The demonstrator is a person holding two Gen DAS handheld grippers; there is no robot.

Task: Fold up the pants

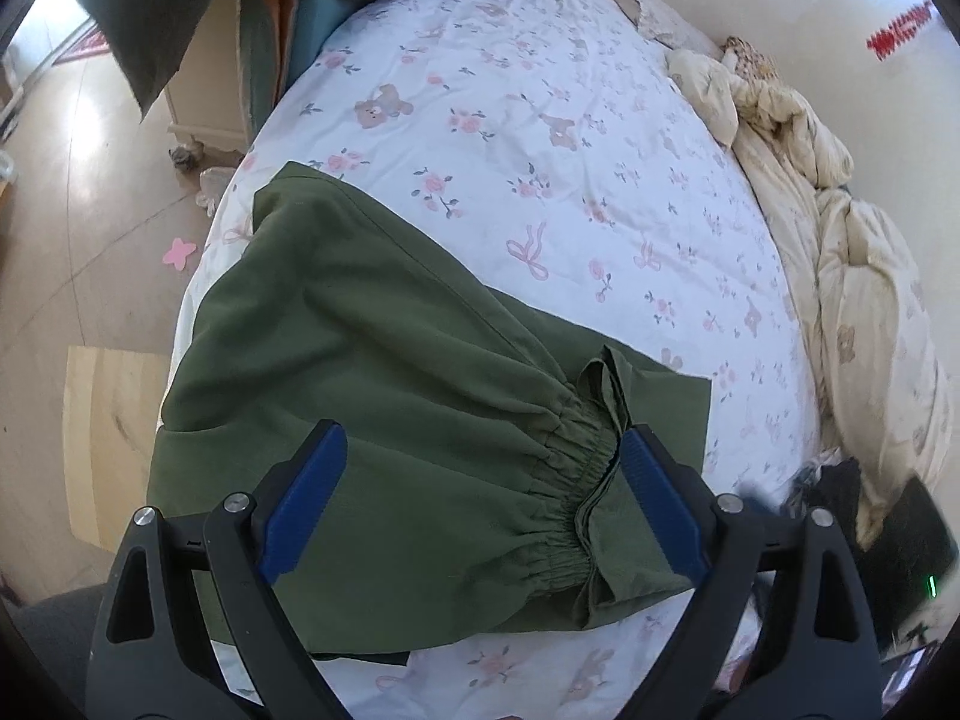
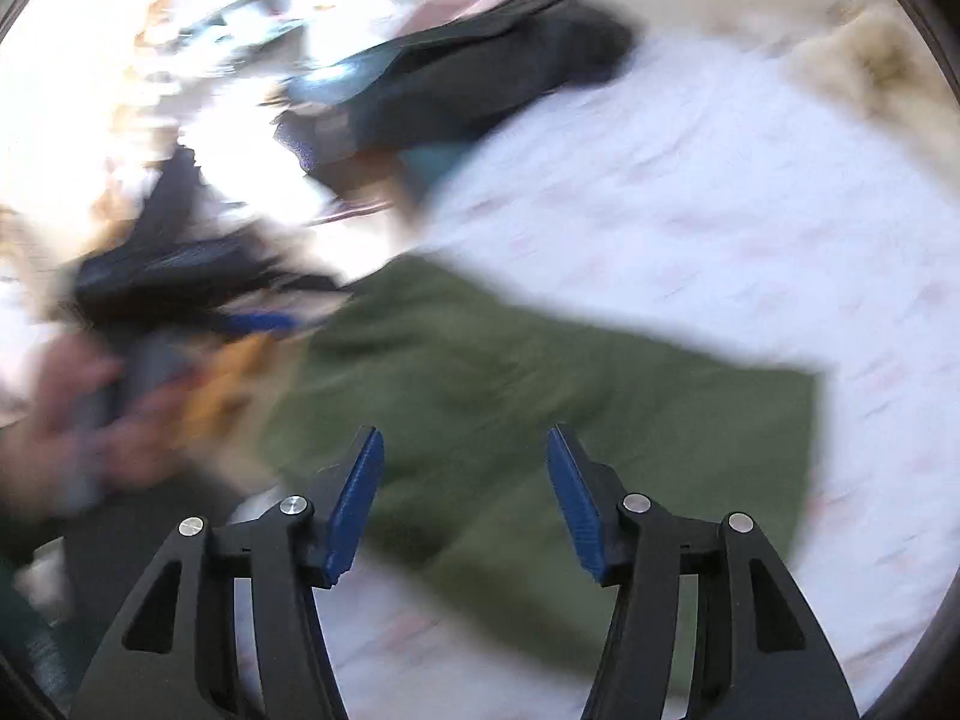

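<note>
Blue-padded jaws of the left gripper are standing wide apart over the green pants, which are lying folded on the floral bedsheet near its edge. Beyond, a cream quilt is bunching along the wall. Heavy blur is smearing the right wrist view: the right gripper is gaping with nothing between its jaws, and dark clutter is unreadable.

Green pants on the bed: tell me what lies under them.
The olive-green cloth pants rest on the white floral bedsheet. Whatever else lies beneath is covered.
</note>
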